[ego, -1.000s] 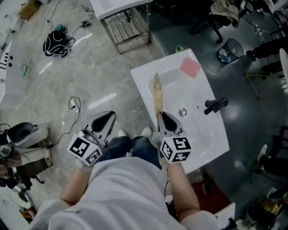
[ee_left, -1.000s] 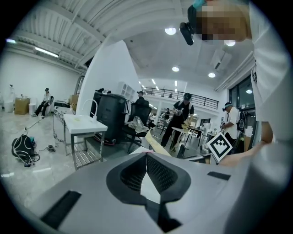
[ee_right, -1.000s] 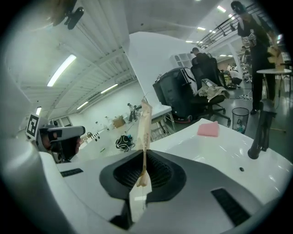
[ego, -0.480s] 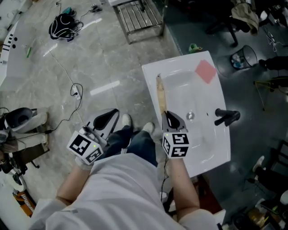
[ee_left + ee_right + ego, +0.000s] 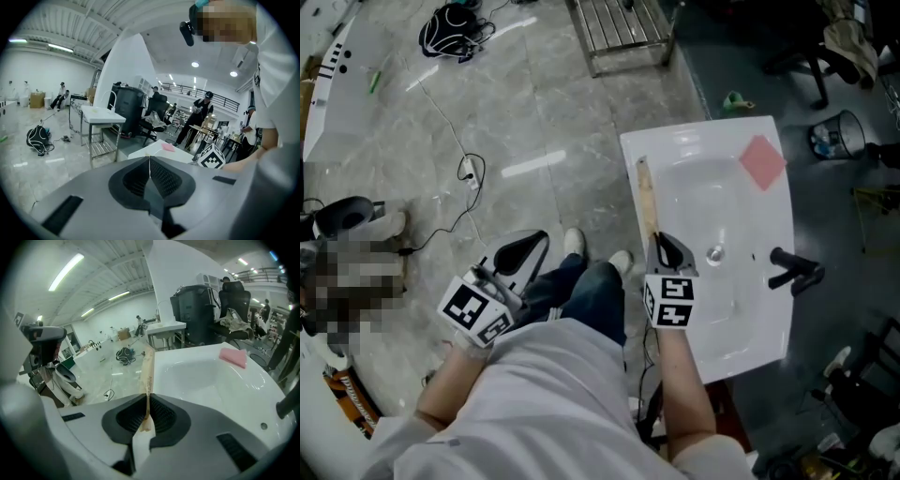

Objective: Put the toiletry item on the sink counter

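Observation:
A long, thin tan toiletry item in a paper sleeve (image 5: pixel 647 197) sticks forward out of my right gripper (image 5: pixel 660 240), which is shut on its near end. The item runs along the left rim of the white sink (image 5: pixel 727 323). In the right gripper view the same tan item (image 5: pixel 149 366) rises from the closed jaws of the right gripper (image 5: pixel 147 399) beside the sink basin (image 5: pixel 201 376). My left gripper (image 5: pixel 534 239) hangs shut and empty over the floor, left of the person's legs; in its own view the left gripper (image 5: pixel 150 159) holds nothing.
A pink sponge (image 5: pixel 762 161) lies at the sink's far corner, a black faucet (image 5: pixel 792 267) stands on its right side, and a drain (image 5: pixel 715 253) sits mid-basin. On the floor are a metal rack (image 5: pixel 623 28), a black bag (image 5: pixel 455 21), a cable (image 5: pixel 469 169) and a bin (image 5: pixel 834 136).
The head view has shifted, so the sink now sits further right and lower in the picture. Both grippers hold the same pose, the right one still gripping the tan item.

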Demonstrator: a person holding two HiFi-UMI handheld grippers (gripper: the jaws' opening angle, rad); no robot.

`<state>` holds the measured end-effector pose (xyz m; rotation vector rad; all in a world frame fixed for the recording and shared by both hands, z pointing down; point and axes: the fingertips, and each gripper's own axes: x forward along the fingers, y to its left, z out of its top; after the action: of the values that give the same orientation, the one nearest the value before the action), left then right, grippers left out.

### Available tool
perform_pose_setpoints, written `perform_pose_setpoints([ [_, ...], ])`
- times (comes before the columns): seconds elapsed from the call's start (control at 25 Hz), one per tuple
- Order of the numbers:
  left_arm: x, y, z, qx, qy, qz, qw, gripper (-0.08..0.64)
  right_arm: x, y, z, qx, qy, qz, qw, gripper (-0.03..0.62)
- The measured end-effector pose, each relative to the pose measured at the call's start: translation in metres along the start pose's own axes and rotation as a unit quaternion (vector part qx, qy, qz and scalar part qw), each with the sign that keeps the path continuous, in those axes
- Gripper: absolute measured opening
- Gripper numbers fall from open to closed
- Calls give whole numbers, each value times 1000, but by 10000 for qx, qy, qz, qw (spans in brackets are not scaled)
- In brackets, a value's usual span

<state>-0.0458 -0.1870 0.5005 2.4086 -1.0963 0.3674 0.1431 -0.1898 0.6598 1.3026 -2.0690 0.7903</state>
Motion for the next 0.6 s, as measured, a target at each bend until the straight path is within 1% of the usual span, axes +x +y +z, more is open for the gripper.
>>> perform_pose_setpoints([
  [0.24, 10, 3, -12, -13, 133, 33, 9999, 17, 18, -8, -4, -172, 162, -135, 9996, 32],
  [0.44, 11, 7, -16, -83, 134, 91, 9998, 17, 21, -5, 0, -326, 249, -131, 9991, 34],
  [0.6, 10, 11, -17, -132, 118, 142, 9997, 17, 23, -1, 1, -338, 231, -75, 9991, 34],
])
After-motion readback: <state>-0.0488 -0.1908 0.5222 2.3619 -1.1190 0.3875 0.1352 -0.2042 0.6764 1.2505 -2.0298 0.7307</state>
